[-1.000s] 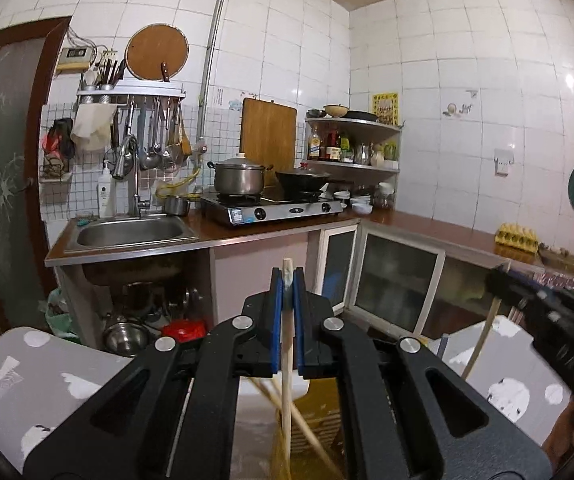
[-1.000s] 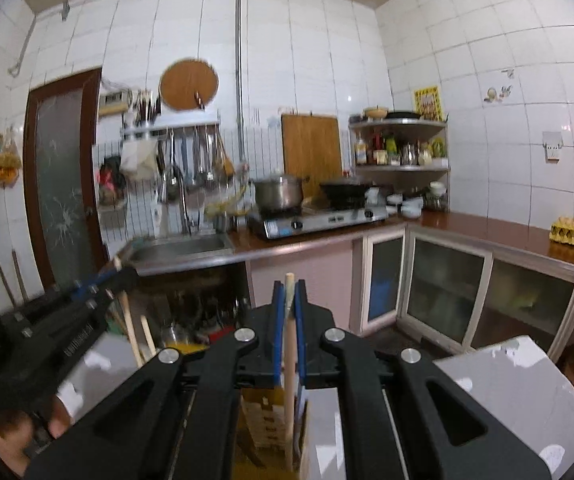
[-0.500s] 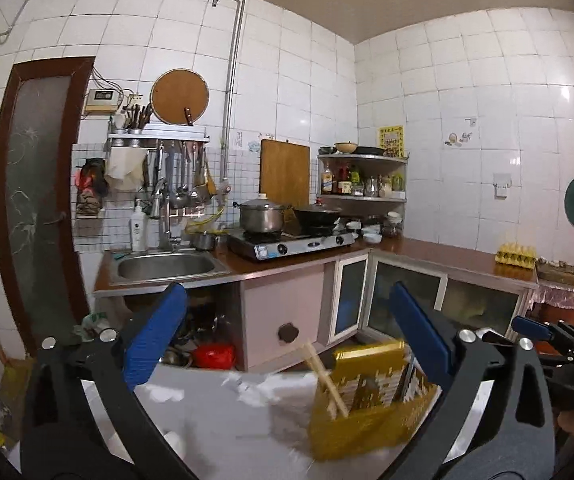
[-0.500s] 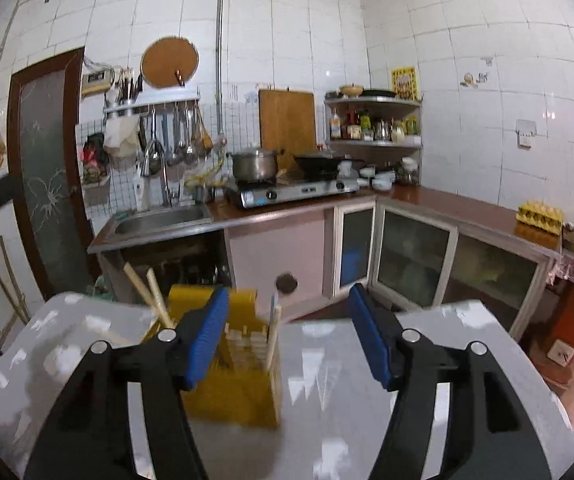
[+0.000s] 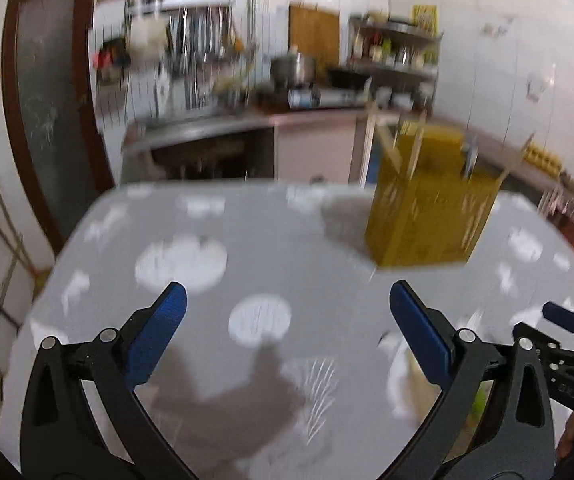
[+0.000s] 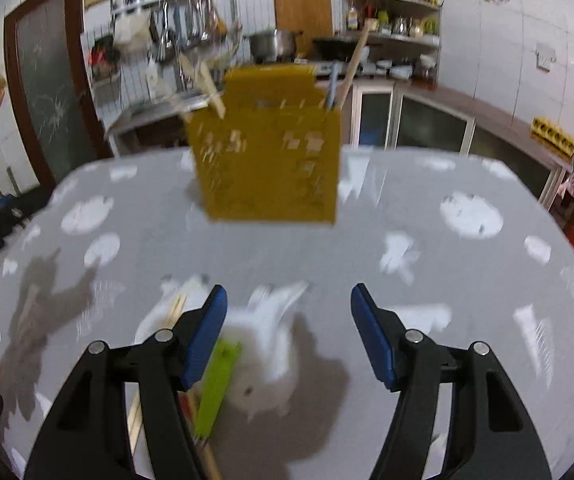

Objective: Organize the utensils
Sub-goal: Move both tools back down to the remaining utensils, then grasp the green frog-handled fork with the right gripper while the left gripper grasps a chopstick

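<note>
A yellow utensil holder stands on the grey patterned table, with wooden chopsticks and a wooden handle sticking out. It also shows at the right in the left wrist view. My right gripper is open and empty, above loose utensils near the front: a green-handled utensil, a white utensil and chopsticks. My left gripper is open and empty over bare table. The right gripper's tip shows at the left view's right edge.
Behind the table is a kitchen counter with a sink, a stove with a pot, a corner shelf and hanging utensils. A brown door is at the left. Both views are motion-blurred.
Both grippers let go of the chopsticks they held over the holder a second ago, opened, and have pulled back and tilted down toward the table.
</note>
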`<state>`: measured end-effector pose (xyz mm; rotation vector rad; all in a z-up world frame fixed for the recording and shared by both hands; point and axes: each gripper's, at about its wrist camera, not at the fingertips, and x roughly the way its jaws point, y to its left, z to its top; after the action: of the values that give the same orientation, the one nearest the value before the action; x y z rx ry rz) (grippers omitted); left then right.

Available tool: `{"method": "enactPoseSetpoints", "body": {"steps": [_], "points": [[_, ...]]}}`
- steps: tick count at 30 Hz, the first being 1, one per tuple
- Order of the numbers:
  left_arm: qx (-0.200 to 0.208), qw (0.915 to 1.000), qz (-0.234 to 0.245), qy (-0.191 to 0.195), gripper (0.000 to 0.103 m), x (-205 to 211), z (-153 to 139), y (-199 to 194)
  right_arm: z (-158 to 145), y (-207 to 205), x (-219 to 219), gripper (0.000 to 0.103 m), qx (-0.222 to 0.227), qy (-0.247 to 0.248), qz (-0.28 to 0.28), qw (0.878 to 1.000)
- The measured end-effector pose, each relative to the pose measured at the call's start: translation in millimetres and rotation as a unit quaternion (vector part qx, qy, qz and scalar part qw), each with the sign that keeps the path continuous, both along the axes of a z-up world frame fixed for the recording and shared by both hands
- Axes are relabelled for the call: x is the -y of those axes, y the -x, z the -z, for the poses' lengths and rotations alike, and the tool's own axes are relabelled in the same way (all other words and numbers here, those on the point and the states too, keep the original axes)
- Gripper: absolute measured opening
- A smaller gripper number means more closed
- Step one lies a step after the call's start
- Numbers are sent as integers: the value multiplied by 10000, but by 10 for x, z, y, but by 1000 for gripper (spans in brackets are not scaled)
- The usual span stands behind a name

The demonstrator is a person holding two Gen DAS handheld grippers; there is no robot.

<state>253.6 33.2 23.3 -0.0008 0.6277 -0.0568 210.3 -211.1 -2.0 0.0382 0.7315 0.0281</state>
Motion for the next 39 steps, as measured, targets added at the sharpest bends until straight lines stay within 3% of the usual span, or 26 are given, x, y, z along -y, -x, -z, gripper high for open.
{"method": "enactPoseSetpoints", "body": {"steps": [4,8,10,13,15,17,29,39], "points": [[-487,9986,15,-182,98,-23,307,-41,181,10,-143,63,-268,93,62,9996],[-507,9979,29,-398,98,46,419,7,362,-60,-192,60,-665,-73,95,9977],[-483,9977,68,-462,98,102,433,24,427,-94,-202,52,-819,-147,62,9965],[-534,9976,97,-431,98,126,443,-6,493,-133,-256,48,-900,-86,46,9959],[-557,9975,46,-435,98,143,461,-17,486,-162,-263,39,-885,-77,2,9960],[-616,9972,24,-426,98,154,480,-46,486,-194,-249,22,-890,-140,-37,9959],[-1062,9932,416,-214,98,487,594,-98,329,-243,155,16,-748,-291,-41,9968],[-1284,9891,561,-462,97,784,735,-88,452,-290,464,16,-843,-553,96,9949]]}}
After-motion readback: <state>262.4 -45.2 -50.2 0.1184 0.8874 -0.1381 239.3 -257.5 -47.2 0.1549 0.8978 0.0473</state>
